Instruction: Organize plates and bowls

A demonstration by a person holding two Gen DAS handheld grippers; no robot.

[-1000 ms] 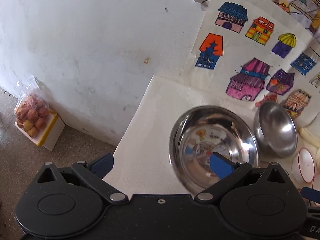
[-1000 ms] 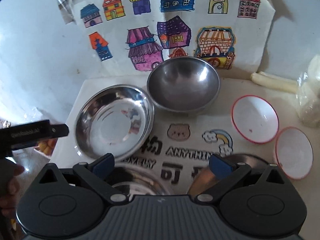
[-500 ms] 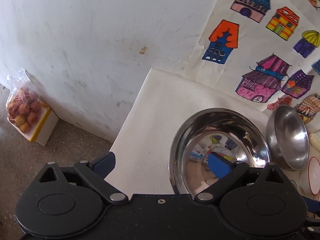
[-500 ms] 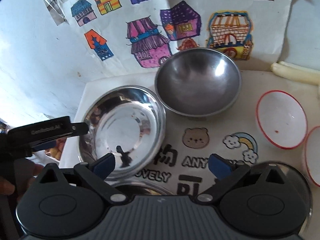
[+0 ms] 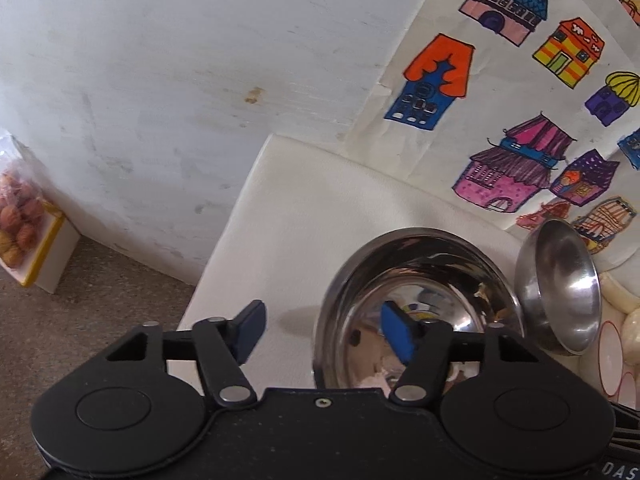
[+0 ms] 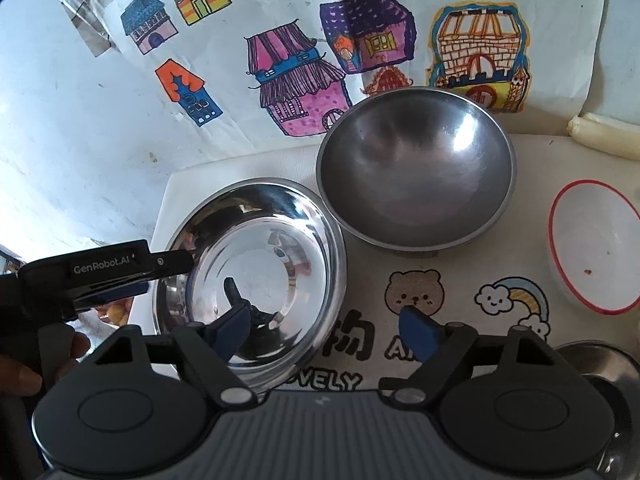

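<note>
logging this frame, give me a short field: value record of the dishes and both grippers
surface: white mat with bear and rainbow print
shiny plate: near the mat's left edge, upright, empty
steel bowl: behind and right of the shiny plate, rims close, empty
white bowl: red rim, right side, with small specks inside
left gripper: open, straddling the shiny plate's left rim, one finger inside, one outside
right gripper: open, empty, over the plate's right rim
backdrop: house drawings on the wall
</note>
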